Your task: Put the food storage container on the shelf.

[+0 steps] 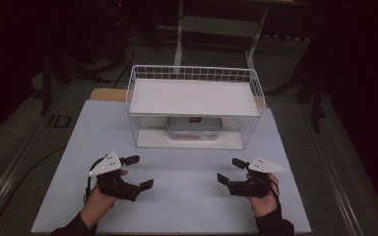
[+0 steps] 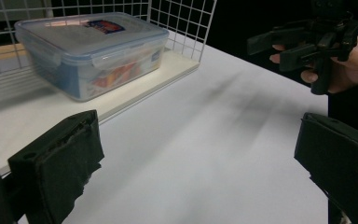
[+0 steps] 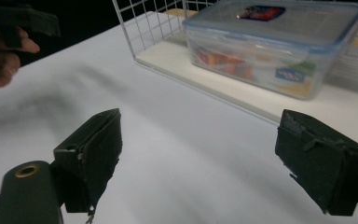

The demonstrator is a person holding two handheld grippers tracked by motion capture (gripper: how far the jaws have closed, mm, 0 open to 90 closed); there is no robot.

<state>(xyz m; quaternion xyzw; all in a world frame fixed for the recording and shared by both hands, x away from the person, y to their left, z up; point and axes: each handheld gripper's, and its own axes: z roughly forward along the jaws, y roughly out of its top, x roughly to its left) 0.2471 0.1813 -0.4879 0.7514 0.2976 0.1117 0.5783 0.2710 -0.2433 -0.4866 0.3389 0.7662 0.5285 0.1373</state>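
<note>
A clear plastic box with a blue-rimmed lid [image 1: 194,127] [image 2: 91,51] [image 3: 279,44] sits on the bottom board of a white wire rack [image 1: 137,98], under its upper shelf; coloured contents show through its walls. My left gripper [image 1: 139,172] [image 2: 200,172] hovers open over the white table at the front left, nothing between its jaws. My right gripper [image 1: 230,170] [image 3: 205,158] is open too at the front right, also empty. Both point toward the rack, well short of it. The right gripper [image 2: 279,44] also appears far off in the left gripper view.
The white table [image 1: 187,196] has open surface between the grippers and the rack's front edge [image 1: 189,145]. The rack's wire walls [image 2: 182,23] [image 3: 144,28] close its sides and back. Beyond the table lie a dark floor and a table frame [image 1: 216,29].
</note>
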